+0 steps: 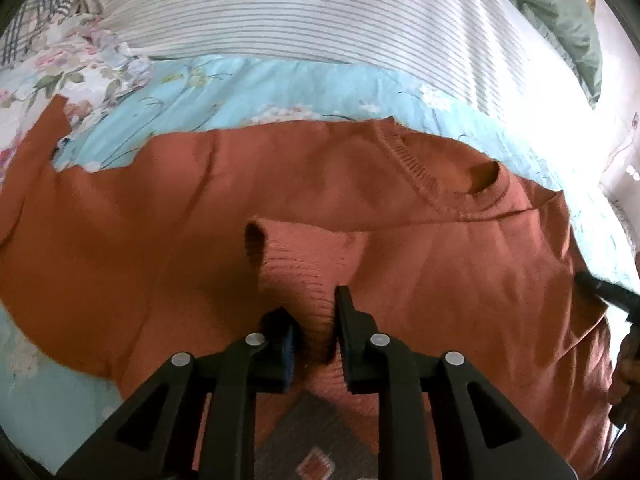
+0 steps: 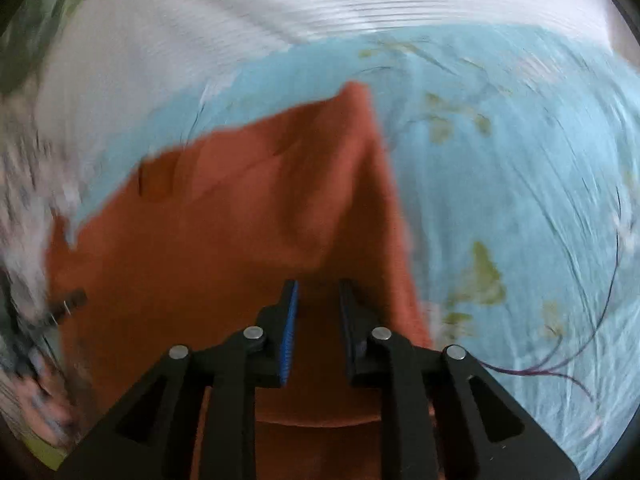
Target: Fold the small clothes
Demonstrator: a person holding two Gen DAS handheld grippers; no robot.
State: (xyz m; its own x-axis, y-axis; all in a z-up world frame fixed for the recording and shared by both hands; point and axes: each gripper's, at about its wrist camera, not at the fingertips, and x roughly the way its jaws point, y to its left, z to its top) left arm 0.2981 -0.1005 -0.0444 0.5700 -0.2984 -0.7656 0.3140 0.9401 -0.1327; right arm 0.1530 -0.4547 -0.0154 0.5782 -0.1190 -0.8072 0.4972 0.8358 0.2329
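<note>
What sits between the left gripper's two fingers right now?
In the left wrist view, the ribbed sleeve cuff of the orange sweater runs between the left gripper fingers, its open end pointing away from the camera.

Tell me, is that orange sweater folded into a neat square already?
No, the orange sweater lies spread across the blue floral bedsheet, one ribbed cuff between the left gripper's fingers.

The rust-orange sweater (image 1: 168,216) is showing a matt, soft knit, its cuff (image 1: 296,268) and collar (image 1: 424,168) ribbed. The floral bedsheet (image 2: 520,184) is looking like smooth, thin woven cloth. The grippers' fingers (image 2: 348,320) are showing matt black plastic.
</note>
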